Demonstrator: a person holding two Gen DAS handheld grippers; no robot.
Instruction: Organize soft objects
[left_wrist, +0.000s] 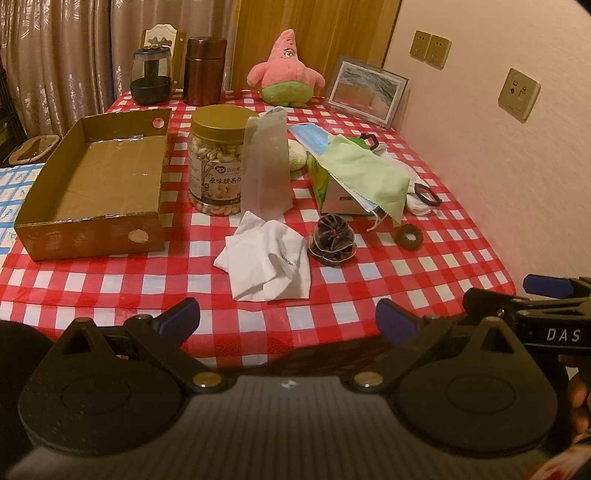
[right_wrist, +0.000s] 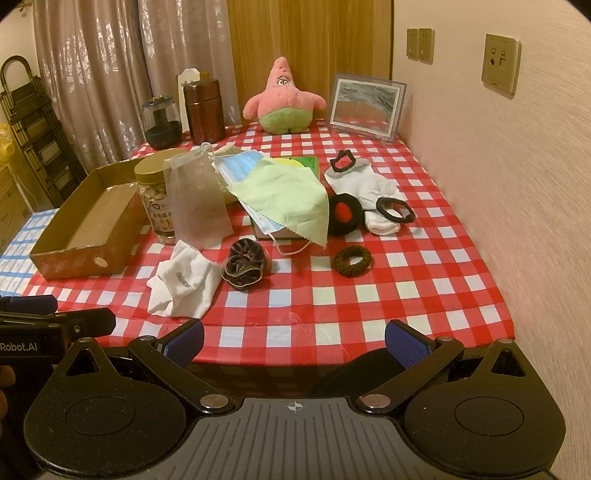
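Observation:
My left gripper (left_wrist: 288, 319) is open and empty above the table's near edge. My right gripper (right_wrist: 294, 339) is open and empty beside it. A white sock (left_wrist: 267, 266) (right_wrist: 184, 286) lies just ahead. A dark scrunchie (left_wrist: 331, 240) (right_wrist: 244, 266) sits to its right, and a small brown hair ring (left_wrist: 409, 233) (right_wrist: 352, 261) further right. A green cloth (left_wrist: 364, 173) (right_wrist: 288, 194) and a blue face mask (left_wrist: 308, 136) (right_wrist: 240, 166) drape over a box. Another white sock (right_wrist: 364, 188) with black hair ties (right_wrist: 395, 209) lies at the right. An empty cardboard box (left_wrist: 92, 221) (right_wrist: 74, 258) stands at the left.
A jar of cashews (left_wrist: 216, 162) (right_wrist: 157, 199) and a sheer pouch (left_wrist: 267, 166) (right_wrist: 197, 201) stand mid-table. A pink star plush (left_wrist: 284, 72) (right_wrist: 282, 99), a picture frame (left_wrist: 365, 92) (right_wrist: 365, 107), a brown canister (left_wrist: 203, 72) and a dark jar (left_wrist: 149, 75) line the back. Wall at right.

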